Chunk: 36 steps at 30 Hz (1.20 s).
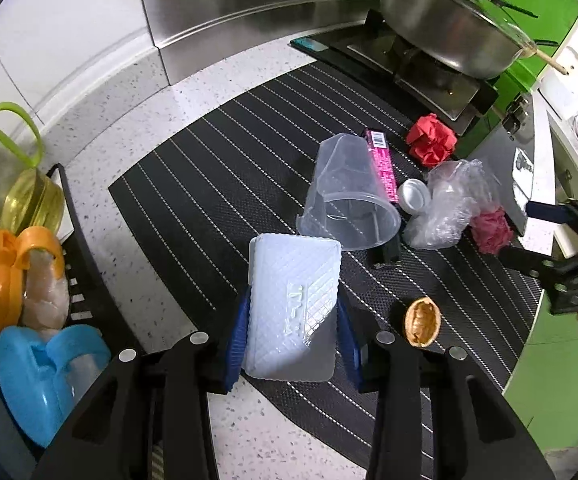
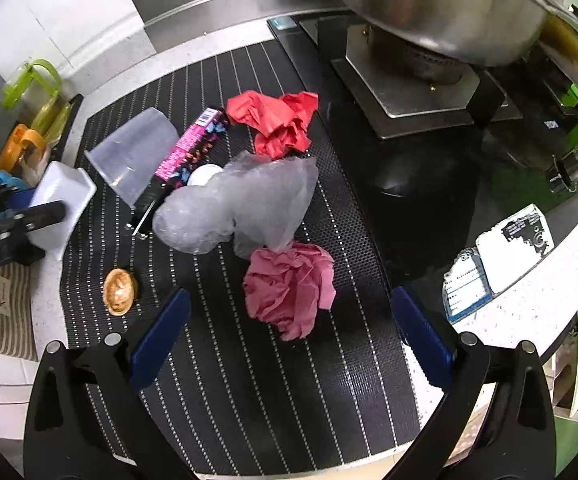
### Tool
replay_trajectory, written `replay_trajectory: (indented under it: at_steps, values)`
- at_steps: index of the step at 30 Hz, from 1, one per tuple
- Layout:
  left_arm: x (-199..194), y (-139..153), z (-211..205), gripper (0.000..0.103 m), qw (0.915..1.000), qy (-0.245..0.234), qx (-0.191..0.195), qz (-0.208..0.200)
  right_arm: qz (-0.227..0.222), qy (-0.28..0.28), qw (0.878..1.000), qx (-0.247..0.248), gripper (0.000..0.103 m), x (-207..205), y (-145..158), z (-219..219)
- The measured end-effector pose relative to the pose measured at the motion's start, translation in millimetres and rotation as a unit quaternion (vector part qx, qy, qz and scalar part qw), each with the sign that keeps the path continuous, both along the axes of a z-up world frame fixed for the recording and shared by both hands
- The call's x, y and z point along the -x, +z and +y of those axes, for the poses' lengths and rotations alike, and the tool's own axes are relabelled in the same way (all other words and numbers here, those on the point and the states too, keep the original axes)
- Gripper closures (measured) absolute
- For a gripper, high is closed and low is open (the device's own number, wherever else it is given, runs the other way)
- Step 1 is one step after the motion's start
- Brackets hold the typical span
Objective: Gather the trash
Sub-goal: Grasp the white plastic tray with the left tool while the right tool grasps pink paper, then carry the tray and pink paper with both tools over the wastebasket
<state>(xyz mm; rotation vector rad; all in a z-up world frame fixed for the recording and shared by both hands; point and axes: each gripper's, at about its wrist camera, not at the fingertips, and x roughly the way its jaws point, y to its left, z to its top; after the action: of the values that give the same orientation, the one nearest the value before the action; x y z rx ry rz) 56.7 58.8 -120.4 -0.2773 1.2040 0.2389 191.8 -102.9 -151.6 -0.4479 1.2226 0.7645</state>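
Left tongs (image 1: 293, 332) clamping white plastic tray (image 1: 293, 312), right tongs (image 2: 289, 336) spread wide, pink paper wad (image 2: 289, 288) between

The pan (image 2: 441, 8) at the upper right of the right wrist view is cut off by the top edge. A clear cup (image 1: 349, 196) and plastic bag (image 1: 449, 204) partly hide the pink box (image 1: 381, 164) and white lid (image 1: 413, 196). Print on the labels (image 2: 497, 256) at the right is too small to read.

A home kitchen: a speckled white counter (image 1: 129, 128) carries a gas stove (image 1: 417, 68) with a lidded steel pan (image 1: 441, 28), a stainless backsplash (image 1: 249, 0) behind, green cabinet fronts (image 1: 545, 360), and a rack (image 1: 77, 240) of plastic containers
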Motion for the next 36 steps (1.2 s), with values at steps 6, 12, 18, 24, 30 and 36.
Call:
replay_trajectory:
  at_steps: [6,12,18,24,30,36]
  values:
    - [9.2,4.1,-3.5,0.064,1.0,0.002,0.002,-0.003,-0.003,0.013,1.0,0.009,0.01,-1.3,-10.4,4.6]
    - [12.0,0.8,-4.1,0.064,1.0,0.006,0.003,-0.002,0.0,0.029,0.999,0.017,0.046,1.4,-18.2,8.1]
    - [13.2,1.7,-6.0,0.064,1.0,0.003,0.004,-0.005,-0.008,0.037,0.999,0.017,0.063,7.0,-15.4,5.9]
    - [13.4,10.6,-14.7,0.064,0.9999,-0.009,0.001,-0.014,-0.013,0.029,1.0,0.0,0.066,14.2,1.1,-5.7]
    - [11.8,33.3,-33.5,0.064,0.9987,-0.037,-0.007,-0.035,-0.031,0.004,0.999,-0.038,0.066,26.4,41.4,-31.5]
    - [1.2,65.3,-71.6,0.064,0.9932,-0.093,-0.011,-0.069,-0.064,-0.039,0.995,-0.071,0.066,42.6,87.9,-73.6]
